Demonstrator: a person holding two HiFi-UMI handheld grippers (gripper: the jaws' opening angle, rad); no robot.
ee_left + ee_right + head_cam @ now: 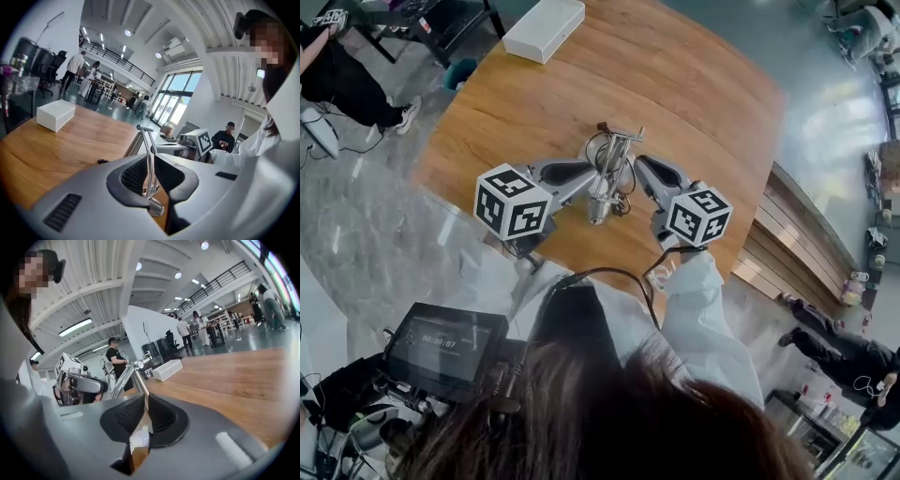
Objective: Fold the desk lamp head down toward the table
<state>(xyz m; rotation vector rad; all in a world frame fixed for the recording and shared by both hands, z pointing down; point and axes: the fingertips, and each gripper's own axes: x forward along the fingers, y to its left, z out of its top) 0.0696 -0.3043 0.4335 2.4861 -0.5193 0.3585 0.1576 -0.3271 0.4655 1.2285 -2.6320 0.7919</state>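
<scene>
I've got both tools on the lamp (602, 199), which stands on the wooden table (694, 84) close to its near edge, about midway along it. It's a shiny frame of thin metal rods (148, 145) with a loop of wire beside it.

The left gripper (592, 176) comes in from the left. In the left gripper view (150, 159) its jaws are pinched on two slim rods that rise between them, leaning a little, to a short crossbar (144, 128) at the top.

The right gripper (639, 169) comes in from the other side, so the two nearly face each other across the lamp. In the right gripper view (146, 399) the jaws are drawn in tight on one thin rod, with a small white part I can't identify just below them.

A white box (544, 28) lies at the table's far left corner, well apart from the lamp.
</scene>
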